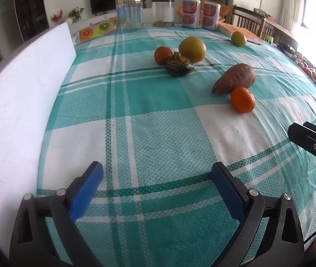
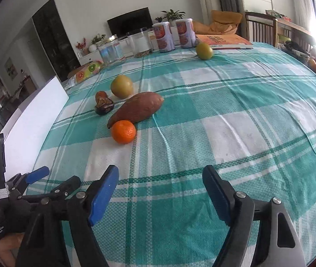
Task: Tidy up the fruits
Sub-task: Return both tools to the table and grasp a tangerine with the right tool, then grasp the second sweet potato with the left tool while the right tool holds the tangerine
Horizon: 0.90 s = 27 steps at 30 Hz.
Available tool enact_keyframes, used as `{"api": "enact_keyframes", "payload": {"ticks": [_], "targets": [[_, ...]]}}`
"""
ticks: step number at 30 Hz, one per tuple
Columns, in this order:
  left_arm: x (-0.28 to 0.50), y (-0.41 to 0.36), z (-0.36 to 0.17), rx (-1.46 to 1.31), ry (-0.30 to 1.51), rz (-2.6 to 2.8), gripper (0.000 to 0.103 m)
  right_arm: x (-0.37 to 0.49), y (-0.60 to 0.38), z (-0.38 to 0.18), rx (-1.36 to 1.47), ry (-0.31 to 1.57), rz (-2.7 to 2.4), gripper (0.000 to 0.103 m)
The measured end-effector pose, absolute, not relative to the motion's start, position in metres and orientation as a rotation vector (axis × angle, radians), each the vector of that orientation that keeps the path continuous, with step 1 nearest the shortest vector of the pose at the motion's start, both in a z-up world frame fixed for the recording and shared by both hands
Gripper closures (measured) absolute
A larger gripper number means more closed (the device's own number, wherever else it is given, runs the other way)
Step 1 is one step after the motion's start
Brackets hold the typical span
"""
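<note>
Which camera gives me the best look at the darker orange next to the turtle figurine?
The left wrist view. There the darker orange shows nearly whole, just left of the turtle figurine and beside the large yellow-green fruit. In the right wrist view the figurine stands in front of it, so only a reddish sliver shows.

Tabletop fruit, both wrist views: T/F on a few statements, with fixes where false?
1. Both tongs are open and hold nothing. True: left tongs, right tongs.
2. The bright orange mandarin lies right by the narrow end of the sweet potato. True.
3. The small green fruit sits in the cluster with the others. False: it lies apart, at the far edge near the book.
4. The dark turtle figurine stands on the white board. False: it stands on the checked tablecloth, in front of the large yellow-green fruit.
</note>
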State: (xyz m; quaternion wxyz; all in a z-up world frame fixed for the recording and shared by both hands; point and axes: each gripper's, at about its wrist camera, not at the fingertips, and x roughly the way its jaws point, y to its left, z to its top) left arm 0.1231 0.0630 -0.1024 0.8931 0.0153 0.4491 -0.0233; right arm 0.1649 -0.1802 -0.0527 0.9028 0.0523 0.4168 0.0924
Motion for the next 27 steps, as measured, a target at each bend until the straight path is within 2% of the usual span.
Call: {"api": "enact_keyframes", "payload": {"ticks": [3,5,9,10,11,12,23,27], "targets": [[0.123,0.063,-0.102,0.033,0.931,-0.048,0.004,0.197,-0.160,-0.054,0.057,0.924,0.270,0.037],[0.123,0.063,-0.102,0.033,0.931,-0.048,0.004,0.215,-0.148,-0.062,0.036,0.970,0.306,0.047],[0.123,0.063,-0.102,0.033,0.931,-0.048,0.004,0.231,-0.133,-0.073,-0.013,0.980,0.302,0.051],[0.123,0.063,-0.102,0.033,0.931,-0.048,0.004,0.232,-0.131,-0.074,-0.022,0.973,0.298,0.055],[0.123,0.063,-0.102,0.033,0.931,-0.048,0.004,0.232,-0.131,-0.074,-0.017,0.965,0.299,0.065],[0.123,0.063,-0.102,0.034,0.931,-0.049,0.004,0.231,-0.132,-0.073,0.003,0.958,0.309,0.069],[0.123,0.063,-0.103,0.036,0.931,-0.047,0.003,0.152,-0.192,-0.062,0.096,0.841,0.142,0.070],[0.122,0.063,-0.103,0.035,0.931,-0.049,0.003,0.146,-0.203,-0.054,0.156,0.802,0.135,0.070]]}}
